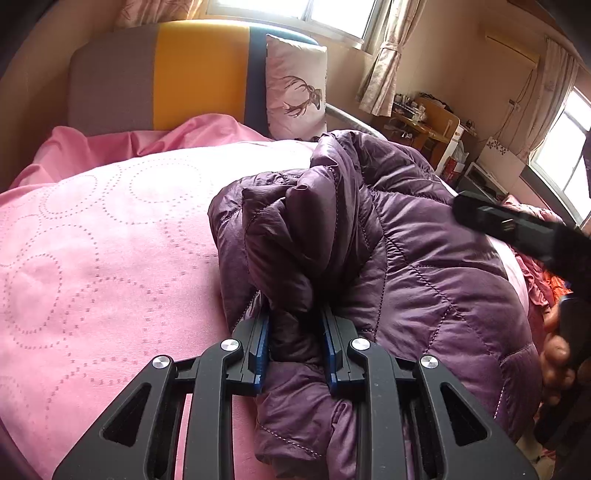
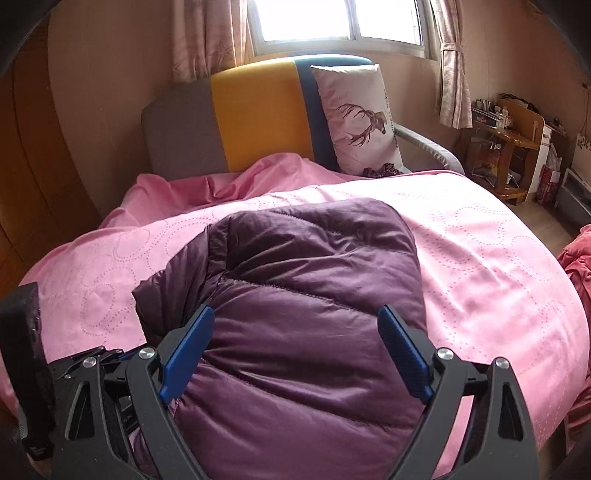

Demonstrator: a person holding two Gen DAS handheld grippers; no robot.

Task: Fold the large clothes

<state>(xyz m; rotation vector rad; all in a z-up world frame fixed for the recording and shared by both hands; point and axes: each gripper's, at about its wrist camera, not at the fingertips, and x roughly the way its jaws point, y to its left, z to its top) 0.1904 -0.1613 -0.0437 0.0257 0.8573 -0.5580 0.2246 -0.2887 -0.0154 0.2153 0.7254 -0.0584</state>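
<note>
Left wrist: left claw [image 1: 295,339] pinching jacket [image 1: 388,240].

A home bedroom. A bed [image 2: 480,258] under a pink dotted cover fills the middle of the right wrist view. At 12 o'clock stands a padded headboard [image 2: 255,114] in grey, yellow and blue, with a deer-print pillow [image 2: 358,118] leaning on it. Above it, a window [image 2: 340,22] flanked by tied floral curtains [image 2: 452,66]. At 2 o'clock, a cluttered wooden table [image 2: 509,140] stands against the wall. A second window [image 1: 565,147] shows at 3 o'clock in the left wrist view.
</note>
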